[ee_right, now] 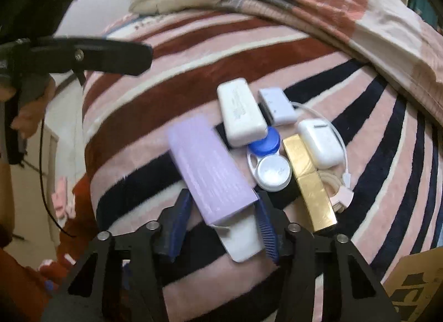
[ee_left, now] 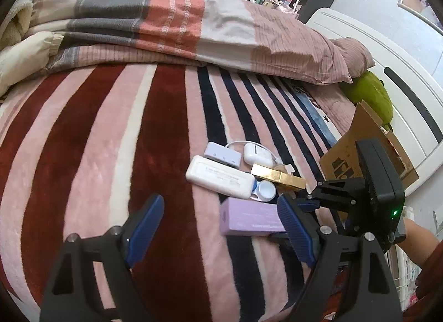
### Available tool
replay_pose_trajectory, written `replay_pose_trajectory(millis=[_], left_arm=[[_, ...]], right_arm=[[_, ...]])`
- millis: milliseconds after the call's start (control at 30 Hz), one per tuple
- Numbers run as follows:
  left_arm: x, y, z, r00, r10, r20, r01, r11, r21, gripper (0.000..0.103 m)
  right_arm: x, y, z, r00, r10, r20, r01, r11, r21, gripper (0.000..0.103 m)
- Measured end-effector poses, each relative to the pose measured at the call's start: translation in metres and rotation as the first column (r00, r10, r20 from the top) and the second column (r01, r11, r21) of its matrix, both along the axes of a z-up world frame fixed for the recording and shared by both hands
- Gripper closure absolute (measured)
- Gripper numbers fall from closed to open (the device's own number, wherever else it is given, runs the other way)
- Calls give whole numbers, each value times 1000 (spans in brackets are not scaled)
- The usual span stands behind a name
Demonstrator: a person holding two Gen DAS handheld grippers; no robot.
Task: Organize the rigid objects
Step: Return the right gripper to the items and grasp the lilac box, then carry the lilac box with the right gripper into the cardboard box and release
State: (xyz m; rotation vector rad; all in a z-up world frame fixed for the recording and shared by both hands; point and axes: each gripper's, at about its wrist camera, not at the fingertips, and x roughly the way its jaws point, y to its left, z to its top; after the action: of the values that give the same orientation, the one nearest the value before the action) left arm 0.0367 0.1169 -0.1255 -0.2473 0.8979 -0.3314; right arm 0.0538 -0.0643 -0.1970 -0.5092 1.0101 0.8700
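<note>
A pile of small items lies on the striped blanket point(ee_left: 97, 156): a lilac box point(ee_right: 210, 169), a white power bank point(ee_right: 239, 111), a small lilac adapter point(ee_right: 277, 106), a white earbud case point(ee_right: 321, 143), a gold box point(ee_right: 310, 181) and a contact lens case with a blue and a white lid point(ee_right: 268, 161). My right gripper point(ee_right: 221, 219) has its jaws around the near end of the lilac box, whose white flap hangs open; the box looks blurred. My left gripper point(ee_left: 218, 228) is open and empty, left of the lilac box point(ee_left: 249, 217).
A folded quilt point(ee_left: 166, 17) lies across the far side of the bed. A cardboard box point(ee_left: 368, 142) stands at the right edge, next to a green cushion point(ee_left: 371, 95) and a white bed frame point(ee_left: 401, 73). A white cable point(ee_right: 343, 156) loops by the earbud case.
</note>
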Motion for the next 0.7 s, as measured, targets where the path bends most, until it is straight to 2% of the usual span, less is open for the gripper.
replay_pose_trajectory(millis=[200,333,367,400,433,533,700], left_arm=[[-7,3,1,1000,6,-10,-6,1000,7,21],[-12,7,-1,1000,15,-20,-15,1000,8,21],[-13,9,-3,1000,17,-25,-17,1000,5,21],[-14,10,-4,999,21,-32,-21,1000,2,21],[-14,11,-4,999,24,-37,-24,1000,-1,21],[-15,8,3,1000,-7,-19,7,999,-40,21],[-8,-17,39,995,-85,57,90,992,-91,22]], right_arm=[[-1,5,-1,997,24,-73,-21,999,42,64],[3,16,-7,997,38,-70,-33,997,66,47],[4,17,-7,997,38,-63,-33,996,79,49],[4,19,-7,997,38,-62,-33,995,89,56],[4,19,-7,997,43,-71,-36,994,100,70],[-1,21,6,998,40,-40,-35,993,111,70],[-19,16,59,998,42,36,-47,988,144,70]])
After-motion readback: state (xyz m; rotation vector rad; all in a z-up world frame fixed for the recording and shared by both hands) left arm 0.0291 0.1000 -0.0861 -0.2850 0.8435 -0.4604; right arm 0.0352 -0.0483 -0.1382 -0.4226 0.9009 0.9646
